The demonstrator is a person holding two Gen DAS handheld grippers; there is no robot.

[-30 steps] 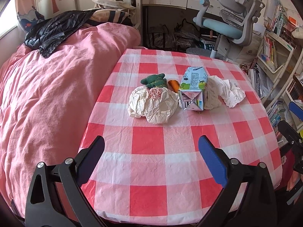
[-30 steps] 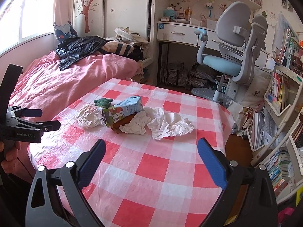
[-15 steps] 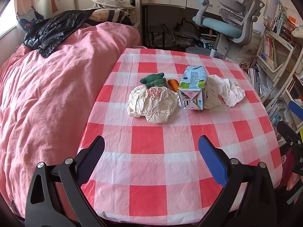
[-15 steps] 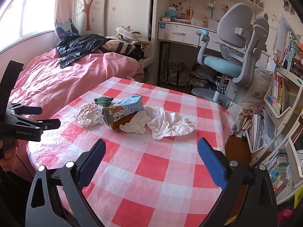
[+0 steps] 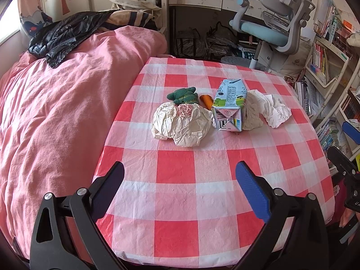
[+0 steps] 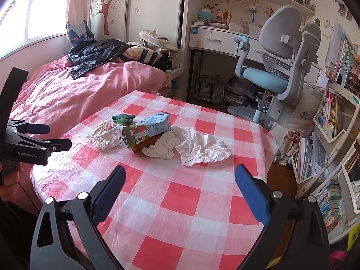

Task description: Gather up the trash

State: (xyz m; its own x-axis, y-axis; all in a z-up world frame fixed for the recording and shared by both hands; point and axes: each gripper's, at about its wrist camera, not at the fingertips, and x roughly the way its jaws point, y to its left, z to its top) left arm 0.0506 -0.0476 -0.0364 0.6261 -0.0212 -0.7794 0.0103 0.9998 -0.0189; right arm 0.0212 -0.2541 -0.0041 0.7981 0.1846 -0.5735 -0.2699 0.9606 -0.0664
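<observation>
Plainly, label by label:

Writing: "GenRobot.AI" is printed in white on the black body of the left gripper as the right wrist view shows it at 9 o'clock; the milk carton carries small printed text and a barcode-like panel on its end, too small to read.

Left gripper: its own view shows the left gripper spread wide, nothing between the blue pads, held above the near part of the checked tablecloth.

Right gripper: the right gripper is likewise spread wide and empty, above the red-and-white cloth.

Trash relative to left gripper: the crumpled paper ball lies at 12 o'clock, well apart from the fingers; the carton lies on its side just beside it toward 1 o'clock, and the white tissue touches the carton's far side.

Trash relative to right gripper: the tissue lies near at 12 o'clock; the carton and paper ball sit toward 11 o'clock.

Other items: a green knitted toy and an orange piece sit behind the paper ball.

Surroundings: pink bedding at 9 o'clock; desk chair at 1 o'clock.
</observation>
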